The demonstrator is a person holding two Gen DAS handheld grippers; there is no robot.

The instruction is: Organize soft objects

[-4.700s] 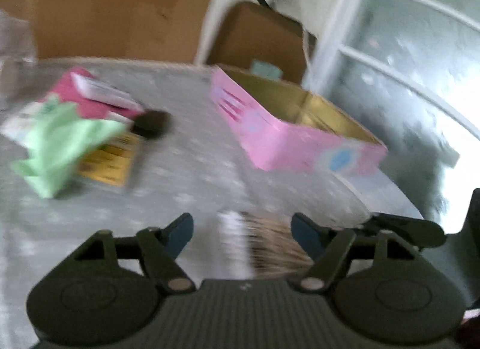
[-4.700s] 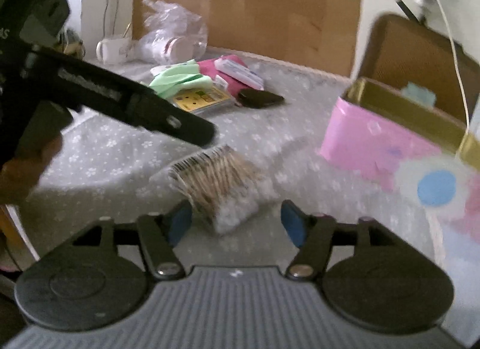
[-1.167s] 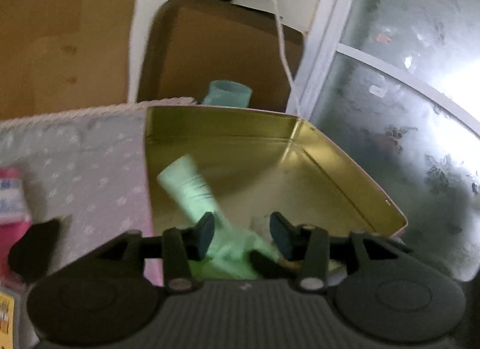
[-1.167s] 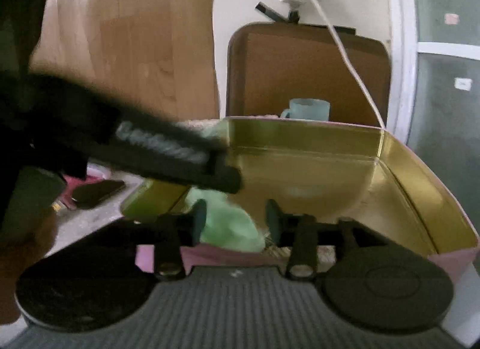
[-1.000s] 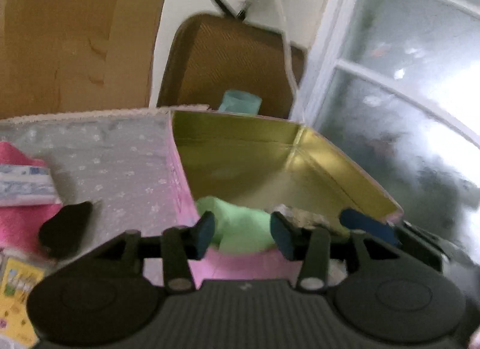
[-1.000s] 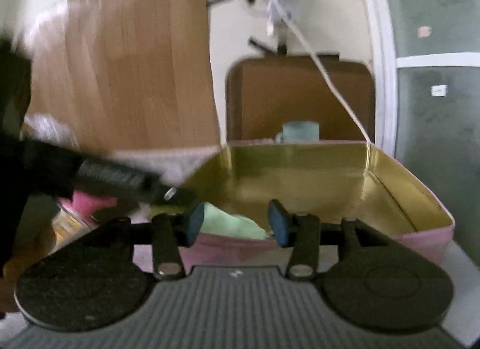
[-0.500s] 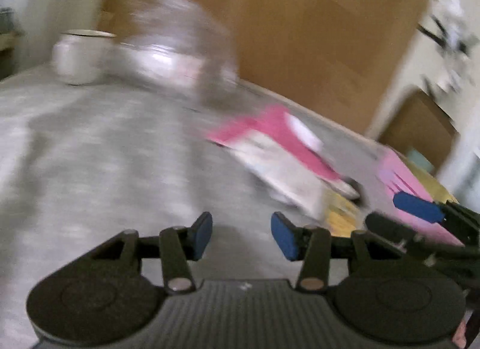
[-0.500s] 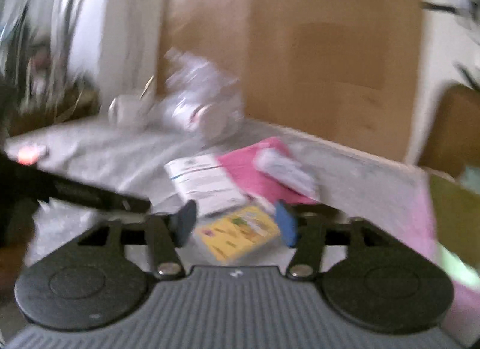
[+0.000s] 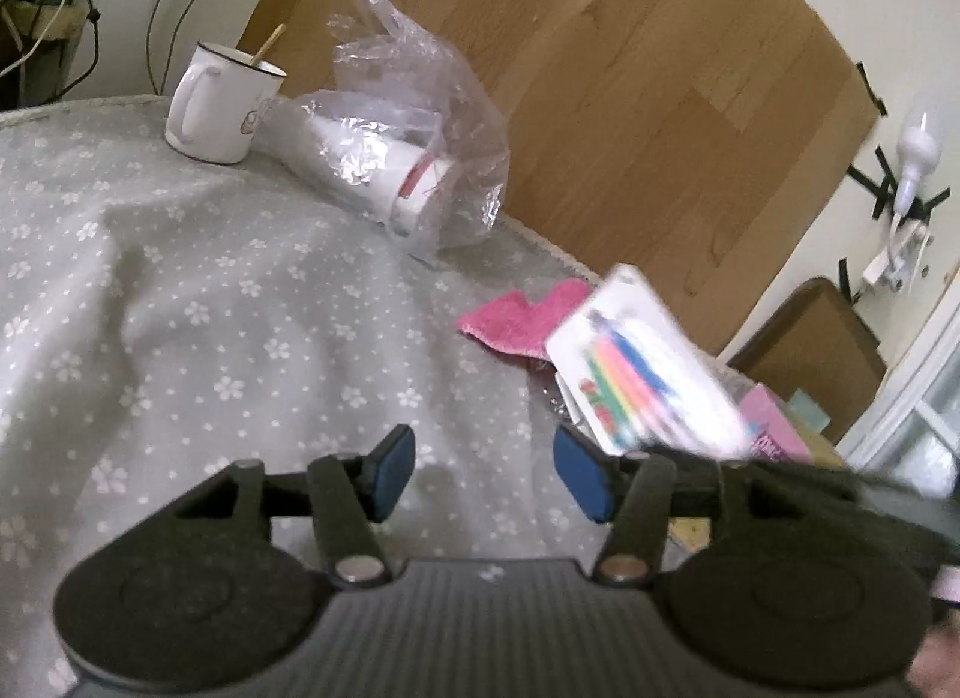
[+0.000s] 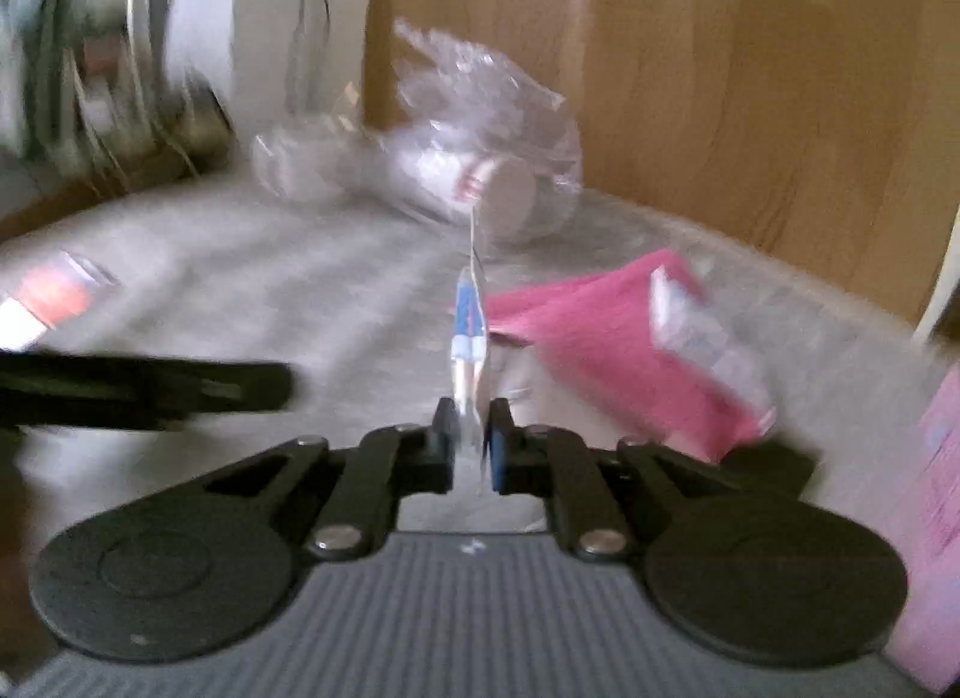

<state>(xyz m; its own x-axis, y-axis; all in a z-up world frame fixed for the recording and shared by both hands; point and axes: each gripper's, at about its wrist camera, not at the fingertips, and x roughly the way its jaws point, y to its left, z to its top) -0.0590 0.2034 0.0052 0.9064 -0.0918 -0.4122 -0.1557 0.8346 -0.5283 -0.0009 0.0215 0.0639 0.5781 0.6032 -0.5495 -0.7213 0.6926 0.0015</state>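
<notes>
Grey cloth with white flowers (image 9: 228,302) covers the table; wooden panel (image 9: 660,86) behind. White enamel mug (image 9: 219,104) holds a stick; clear plastic bag (image 9: 408,158) holds white cups. Left gripper (image 9: 483,473) empty, jaws opening. Right gripper (image 10: 471,437) closing on flat white packet (image 9: 645,365), raised above pink towel (image 10: 606,338). Pink tin box (image 9: 771,425) far right.

On your desk (image 9: 180,302) the mug (image 9: 222,104) stands at the far left, with the plastic bag (image 9: 414,158) just right of it, before the wooden board (image 9: 660,98). The cloth (image 9: 516,317) lies nearer and to the right; the flat packet (image 9: 648,374) stands in front of its right end, off the desk.
</notes>
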